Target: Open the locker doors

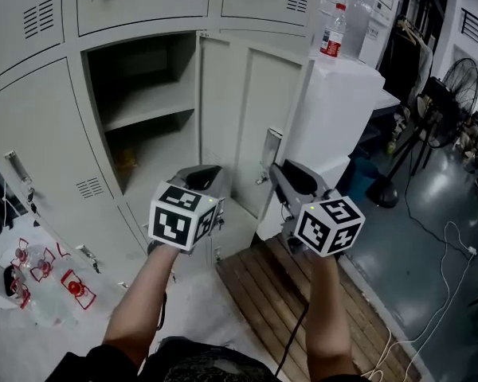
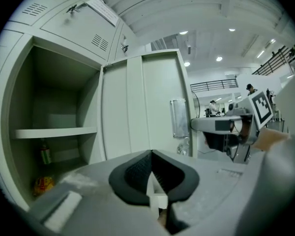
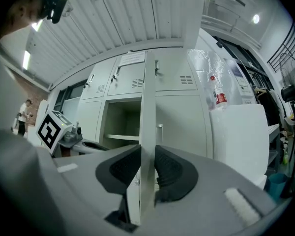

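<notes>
1. At the near free edge of the open locker door (image 1: 255, 110), the right gripper (image 1: 280, 173) pinches the thin sheet-metal edge between its two pads. The hold is narrow, so a sideways pull could let the edge slide out and the door swing loose.
2. Just right of the door stands a white cabinet (image 1: 342, 110) with a water bottle (image 1: 331, 30) on top. Swung wider with force, the door could probably knock the cabinet and topple the bottle.
3. To the left, the left gripper (image 1: 207, 175) has its fingers pressed together on nothing, near the mouth of the open compartment (image 1: 143, 110). If it moves without care, it could bump the shelf (image 2: 56, 132) or the yellow packet (image 2: 43, 185) on the compartment floor.
4. Further left, a closed locker door (image 1: 40, 157) is yet to be opened. Its small latch (image 1: 16, 168) looks hard to catch, and a miss could scrape the paint.
5. Twisting the right gripper while it is clamped might bend the door's edge.
</notes>
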A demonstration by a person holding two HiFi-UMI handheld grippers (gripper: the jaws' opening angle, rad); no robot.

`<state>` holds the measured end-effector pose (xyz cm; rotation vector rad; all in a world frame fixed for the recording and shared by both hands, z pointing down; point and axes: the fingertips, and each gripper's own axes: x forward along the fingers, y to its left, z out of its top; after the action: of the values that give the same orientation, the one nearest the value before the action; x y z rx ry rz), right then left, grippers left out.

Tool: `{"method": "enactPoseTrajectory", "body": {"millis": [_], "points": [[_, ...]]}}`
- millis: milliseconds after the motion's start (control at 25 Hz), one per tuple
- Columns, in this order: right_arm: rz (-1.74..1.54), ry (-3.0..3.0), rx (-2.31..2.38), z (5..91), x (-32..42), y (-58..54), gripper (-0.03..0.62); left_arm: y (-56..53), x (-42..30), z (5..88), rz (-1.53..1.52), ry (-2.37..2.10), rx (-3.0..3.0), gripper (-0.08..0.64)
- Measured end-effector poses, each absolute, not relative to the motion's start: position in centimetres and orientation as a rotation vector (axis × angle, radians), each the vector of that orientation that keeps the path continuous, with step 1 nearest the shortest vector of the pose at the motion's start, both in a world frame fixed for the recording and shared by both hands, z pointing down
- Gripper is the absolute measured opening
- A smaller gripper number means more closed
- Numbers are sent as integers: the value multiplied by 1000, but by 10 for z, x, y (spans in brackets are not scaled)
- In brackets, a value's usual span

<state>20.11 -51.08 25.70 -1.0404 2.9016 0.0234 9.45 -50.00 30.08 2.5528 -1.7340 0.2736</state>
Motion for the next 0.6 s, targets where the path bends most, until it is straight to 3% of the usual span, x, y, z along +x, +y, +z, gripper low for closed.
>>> {"method": "enactPoseTrajectory", "body": {"millis": [600], "points": [[60, 2860, -1102, 247, 217, -498, 139, -482, 77, 301, 282, -1835, 2465, -2]]}}
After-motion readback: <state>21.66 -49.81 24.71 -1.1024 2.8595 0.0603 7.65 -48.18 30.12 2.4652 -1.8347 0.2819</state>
